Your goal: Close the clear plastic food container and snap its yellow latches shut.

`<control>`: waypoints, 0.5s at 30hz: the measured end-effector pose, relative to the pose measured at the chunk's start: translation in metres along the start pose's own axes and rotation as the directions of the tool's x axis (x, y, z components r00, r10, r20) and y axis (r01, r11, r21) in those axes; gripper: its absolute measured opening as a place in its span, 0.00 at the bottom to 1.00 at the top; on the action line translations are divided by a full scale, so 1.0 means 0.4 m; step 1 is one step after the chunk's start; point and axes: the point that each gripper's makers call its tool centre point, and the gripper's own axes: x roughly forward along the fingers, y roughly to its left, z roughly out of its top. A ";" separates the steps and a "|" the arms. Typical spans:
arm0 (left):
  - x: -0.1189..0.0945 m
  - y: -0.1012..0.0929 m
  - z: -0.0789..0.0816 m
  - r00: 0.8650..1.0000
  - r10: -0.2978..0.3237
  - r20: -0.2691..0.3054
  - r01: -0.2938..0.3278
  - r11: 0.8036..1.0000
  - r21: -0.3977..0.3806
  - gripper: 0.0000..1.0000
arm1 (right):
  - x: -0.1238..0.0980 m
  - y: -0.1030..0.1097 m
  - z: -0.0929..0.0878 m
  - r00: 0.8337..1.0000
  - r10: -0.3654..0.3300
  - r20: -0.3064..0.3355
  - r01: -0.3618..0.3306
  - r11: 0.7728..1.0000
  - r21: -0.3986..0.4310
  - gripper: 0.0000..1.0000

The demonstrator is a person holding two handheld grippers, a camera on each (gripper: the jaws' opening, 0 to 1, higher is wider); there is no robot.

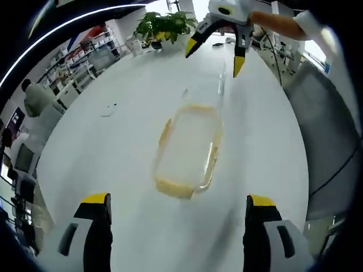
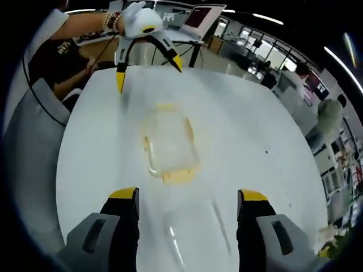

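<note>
Container (image 1: 188,152), clear with yellow latches, lies on the white table (image 1: 113,147) in the left gripper view, between the released left gripper (image 1: 178,207) and the released right gripper (image 1: 218,48). In the right gripper view, a clear lid (image 2: 195,232) rests between the right jaws, just beside the container; closing likely awaits grasping it.

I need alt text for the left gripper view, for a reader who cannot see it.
A clear plastic food container with yellow latches sits on a white table, ahead of the open left gripper. Beyond it hangs the right gripper, also open, with a potted plant behind.
</note>
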 end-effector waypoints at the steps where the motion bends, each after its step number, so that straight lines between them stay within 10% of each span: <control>1: 0.002 0.002 -0.001 1.000 -0.002 -0.003 0.002 1.000 0.002 0.94 | 0.009 0.004 0.001 1.000 0.018 -0.007 -0.018 1.000 -0.004 0.67; 15: 0.114 0.015 -0.019 0.984 -0.140 -0.112 0.151 0.984 0.092 0.81 | 0.134 0.029 0.022 0.988 0.146 -0.045 -0.148 0.987 -0.061 0.62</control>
